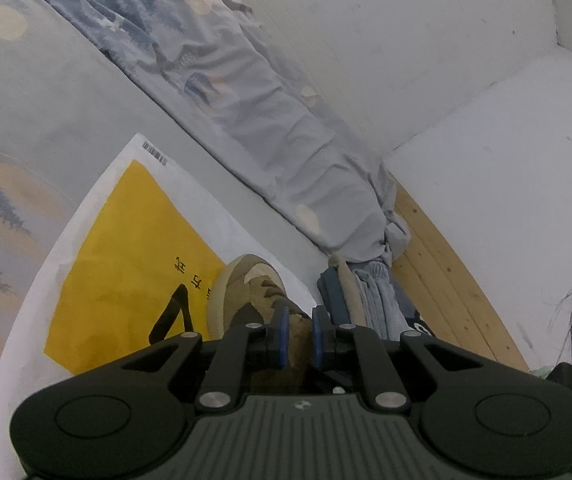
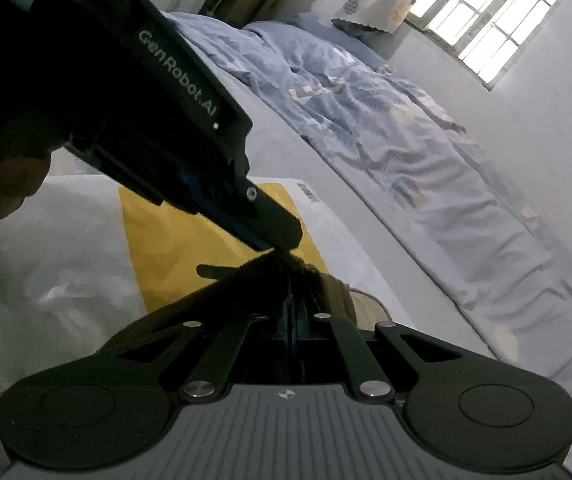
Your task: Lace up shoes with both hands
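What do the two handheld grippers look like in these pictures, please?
Both are matte black with ribbed grey bodies, silver rivets on black linkage arms, and blue pads on the fingers. The left gripper carries white "GenRobot.AI" lettering. The right gripper looks the same.

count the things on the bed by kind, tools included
shoe: 1
yellow and white bag: 1
blue patterned quilt: 1
tools: 2, left tool, right tool
total: 5

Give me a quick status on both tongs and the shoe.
Left tongs nearly shut at the brown shoe. Right tongs shut; grip on lace not discernible. Shoe on yellow-and-white bag. Left tool crowds right view.
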`<state>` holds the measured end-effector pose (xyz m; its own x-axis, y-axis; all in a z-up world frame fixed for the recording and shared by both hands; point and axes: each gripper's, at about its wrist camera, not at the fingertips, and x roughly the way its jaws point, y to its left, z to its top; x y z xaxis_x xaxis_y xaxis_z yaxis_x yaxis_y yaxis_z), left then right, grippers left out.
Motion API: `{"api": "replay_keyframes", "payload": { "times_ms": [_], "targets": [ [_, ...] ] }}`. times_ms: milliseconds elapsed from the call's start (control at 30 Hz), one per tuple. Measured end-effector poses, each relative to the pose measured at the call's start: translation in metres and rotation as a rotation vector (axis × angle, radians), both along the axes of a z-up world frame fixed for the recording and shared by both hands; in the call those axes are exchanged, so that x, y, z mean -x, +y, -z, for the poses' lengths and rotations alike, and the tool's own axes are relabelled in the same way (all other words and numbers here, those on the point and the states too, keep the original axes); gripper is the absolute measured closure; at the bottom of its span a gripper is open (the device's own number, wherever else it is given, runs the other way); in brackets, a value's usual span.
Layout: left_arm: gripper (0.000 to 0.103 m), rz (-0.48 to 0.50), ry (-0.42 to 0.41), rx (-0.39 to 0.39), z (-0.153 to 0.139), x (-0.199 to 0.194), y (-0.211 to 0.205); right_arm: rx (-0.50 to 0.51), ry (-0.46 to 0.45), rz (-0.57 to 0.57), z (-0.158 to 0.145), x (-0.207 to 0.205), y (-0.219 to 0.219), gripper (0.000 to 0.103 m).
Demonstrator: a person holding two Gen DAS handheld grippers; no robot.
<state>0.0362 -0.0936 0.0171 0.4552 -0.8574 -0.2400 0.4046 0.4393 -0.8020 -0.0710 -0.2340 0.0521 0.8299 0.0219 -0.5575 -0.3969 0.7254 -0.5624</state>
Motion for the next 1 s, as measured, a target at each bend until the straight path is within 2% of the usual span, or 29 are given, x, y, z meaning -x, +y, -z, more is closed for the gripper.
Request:
{"api": "replay_keyframes", "payload": {
  "times_ms": [200, 300, 367, 400, 600, 767, 867, 933, 1000],
  "targets": [
    [0.094, -0.052, 0.065, 0.034, 0.009, -0.005, 0.003, 0.000, -0.018, -0.002, -0.001, -0.001, 0.005, 0.102],
    [0.084, -0.094, 0.132, 0.102, 0.017, -0.008, 0.005, -0.008, -0.031, -0.002, 0.000, -0.001, 0.005, 0.103],
    [0.081, -0.116, 0.178, 0.168, 0.024, -0.010, 0.006, -0.009, -0.039, -0.004, 0.001, -0.001, 0.005, 0.102],
    [0.080, -0.119, 0.190, 0.176, 0.025, -0.011, 0.005, -0.008, -0.042, -0.004, 0.001, 0.000, 0.005, 0.102],
    [0.079, -0.139, 0.284, 0.192, 0.037, -0.014, -0.001, -0.019, -0.054, -0.001, 0.001, 0.000, 0.006, 0.102],
    [0.079, -0.175, 0.371, 0.256, 0.048, -0.009, 0.001, -0.025, -0.056, 0.002, 0.001, -0.001, 0.007, 0.102],
    [0.080, -0.184, 0.403, 0.288, 0.053, -0.007, 0.002, -0.028, -0.057, 0.004, 0.001, 0.000, 0.008, 0.102],
    [0.095, -0.179, 0.414, 0.308, 0.056, -0.008, 0.003, -0.030, -0.057, 0.003, 0.001, 0.000, 0.008, 0.102],
    [0.102, -0.171, 0.409, 0.324, 0.056, -0.009, 0.003, -0.035, -0.059, 0.002, 0.001, 0.001, 0.007, 0.102]
  ]
}}
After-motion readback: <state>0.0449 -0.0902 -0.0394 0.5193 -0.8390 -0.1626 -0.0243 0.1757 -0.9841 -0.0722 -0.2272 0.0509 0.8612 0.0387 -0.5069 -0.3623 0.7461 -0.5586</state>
